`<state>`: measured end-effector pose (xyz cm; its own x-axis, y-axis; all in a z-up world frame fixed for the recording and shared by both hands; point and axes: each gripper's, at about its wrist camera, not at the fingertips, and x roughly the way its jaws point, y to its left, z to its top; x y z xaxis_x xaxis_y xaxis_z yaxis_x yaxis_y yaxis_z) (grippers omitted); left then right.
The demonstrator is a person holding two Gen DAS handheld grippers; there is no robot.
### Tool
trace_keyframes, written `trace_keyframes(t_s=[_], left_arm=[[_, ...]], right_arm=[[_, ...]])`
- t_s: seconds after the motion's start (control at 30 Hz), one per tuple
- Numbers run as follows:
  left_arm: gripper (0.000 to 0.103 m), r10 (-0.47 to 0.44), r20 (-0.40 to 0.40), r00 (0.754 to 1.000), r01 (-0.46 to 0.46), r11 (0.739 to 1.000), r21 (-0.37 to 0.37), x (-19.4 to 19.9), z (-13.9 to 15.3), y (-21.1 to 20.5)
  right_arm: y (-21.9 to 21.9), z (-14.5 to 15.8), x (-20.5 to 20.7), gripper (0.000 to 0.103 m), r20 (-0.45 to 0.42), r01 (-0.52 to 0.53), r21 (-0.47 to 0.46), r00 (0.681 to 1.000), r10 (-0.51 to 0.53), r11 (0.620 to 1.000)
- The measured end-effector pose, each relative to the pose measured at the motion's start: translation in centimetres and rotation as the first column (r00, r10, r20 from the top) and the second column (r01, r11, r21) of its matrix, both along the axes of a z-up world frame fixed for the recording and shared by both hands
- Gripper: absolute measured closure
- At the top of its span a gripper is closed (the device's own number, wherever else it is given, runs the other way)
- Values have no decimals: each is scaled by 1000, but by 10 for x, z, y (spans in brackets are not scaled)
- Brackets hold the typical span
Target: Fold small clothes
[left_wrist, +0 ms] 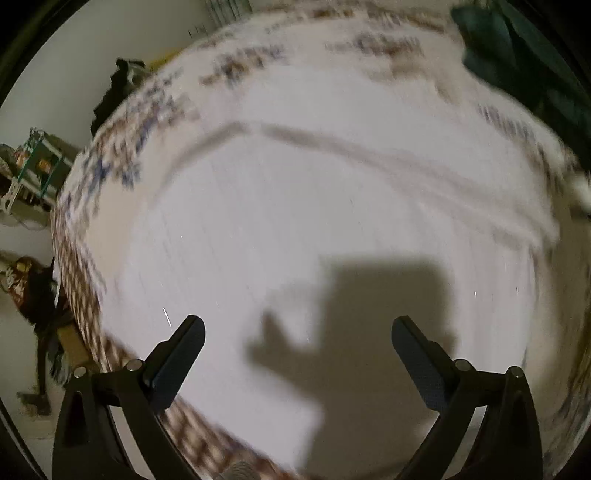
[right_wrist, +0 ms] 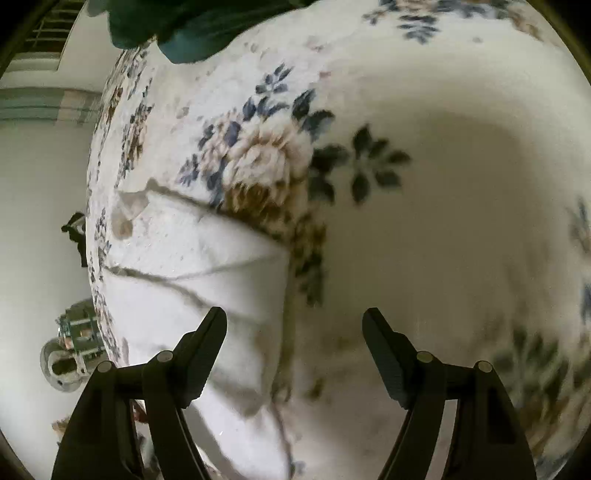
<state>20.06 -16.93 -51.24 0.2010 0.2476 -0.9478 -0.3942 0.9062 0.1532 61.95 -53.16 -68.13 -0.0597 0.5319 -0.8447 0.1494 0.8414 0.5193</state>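
Both hand-held grippers, left [left_wrist: 297,328] and right [right_wrist: 294,319], spread apart, empty, above white garment [right_wrist: 207,251] laid flat on floral bed [right_wrist: 443,184]; likely seeking edges.

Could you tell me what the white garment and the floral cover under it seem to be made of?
White garment: likely thin woven or knit cloth, matte, with soft creases and folded edges. Floral cover: looks plush, fleece-like fabric; its printed flowers have fuzzy outlines.

Motion blur smears the floral bedcover [left_wrist: 155,110]; the dark green garment [right_wrist: 192,33] is cut off by the frame's edge.
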Motion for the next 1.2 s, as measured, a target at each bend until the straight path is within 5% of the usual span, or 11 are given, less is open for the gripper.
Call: trace_keyframes(t_s=[0.13,0.17,0.23,0.27,0.3,0.43,0.6,0.77,0.93,1.13,1.2], left_arm=[[0,14,-38,999,-15,1000,-19,-25,-20,-32],[0,12,-40,999,-13,1000,-16,-29,-23,-38],[0,-6,-44,999,6,1000,-4,-36,-27,-50],[0,-17,-43,999,17,1000,-4,-39,-29,-55],[0,-26,-45,999,26,1000,2,-41,-29,-59],[0,-60,-27,998,60,998,-13,-48,-26,-73],[0,-93,-22,995,92,995,-28,-51,-24,-86],[0,-117,-25,993,115,992,-60,-61,-11,-101],[0,-156,-27,987,152,981,-121,-77,-2,-125],[0,-262,-80,962,256,963,-83,-59,-48,-162],[16,-286,-95,954,280,958,-68,-50,-66,-171]], right_arm=[[18,-37,24,32,-56,3,91,998,2,996],[25,-45,28,40,-72,-4,109,997,12,994],[41,-56,32,86,-95,-37,120,994,48,992],[50,-58,31,98,-95,-62,99,993,72,993],[54,-53,31,99,-67,-81,77,994,86,994],[24,-21,50,100,63,8,-58,998,-5,998],[36,-39,54,98,-40,-102,-75,994,99,992],[19,-14,44,53,-71,-112,-46,992,109,993],[-39,10,10,49,-122,-147,-61,983,138,987],[-89,-3,-16,44,-149,-98,8,984,98,995],[-87,-12,-12,44,-143,-57,84,987,68,995]])
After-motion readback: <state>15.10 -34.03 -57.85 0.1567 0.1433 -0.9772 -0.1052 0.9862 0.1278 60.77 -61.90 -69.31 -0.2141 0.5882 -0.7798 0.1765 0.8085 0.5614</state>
